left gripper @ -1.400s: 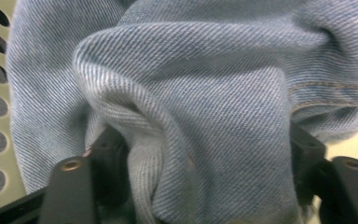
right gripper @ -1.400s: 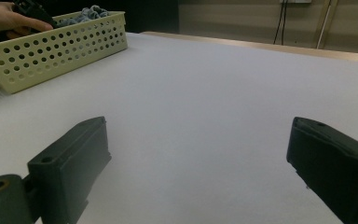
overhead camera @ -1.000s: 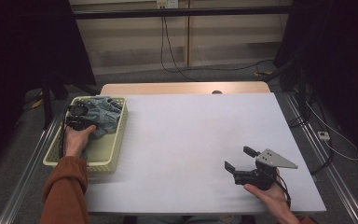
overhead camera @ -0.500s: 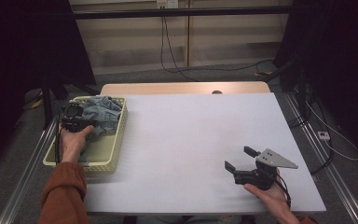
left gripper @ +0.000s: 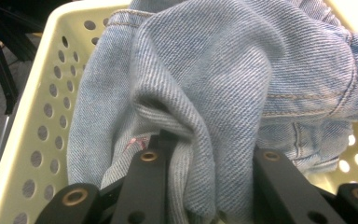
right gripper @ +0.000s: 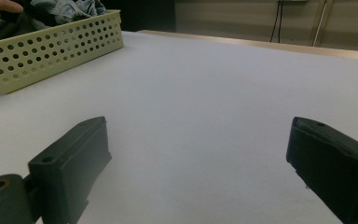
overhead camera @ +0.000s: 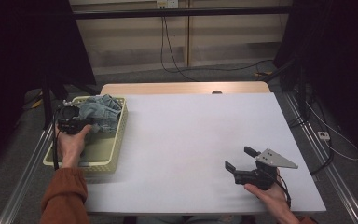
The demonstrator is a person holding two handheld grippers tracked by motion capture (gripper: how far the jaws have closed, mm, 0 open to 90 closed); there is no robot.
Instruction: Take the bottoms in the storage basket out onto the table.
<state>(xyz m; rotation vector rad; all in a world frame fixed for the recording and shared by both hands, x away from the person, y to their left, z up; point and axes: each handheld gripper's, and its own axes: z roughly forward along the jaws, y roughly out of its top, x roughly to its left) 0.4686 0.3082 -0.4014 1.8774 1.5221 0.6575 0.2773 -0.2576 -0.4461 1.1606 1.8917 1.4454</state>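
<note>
table: a big white top, mostly bare, is seen from the high view, with a wooden strip along the far edge.
basket: a pale yellow perforated basket is set at the table's left edge; its holed wall is also caught in the right gripper view.
jeans: a crumpled bit of light blue denim is piled in the far end of the basket, bunched up and partly lifted over the rim; up close a thick fold is seen running down between the jaws.
left gripper: it's held over the basket's far left corner, jaws clamped on that denim fold, which has just been squeezed a little tighter.
right gripper: it's parked low over the near right of the table, well apart from the basket, jaws spread wide with nothing but bare table between them.
</note>
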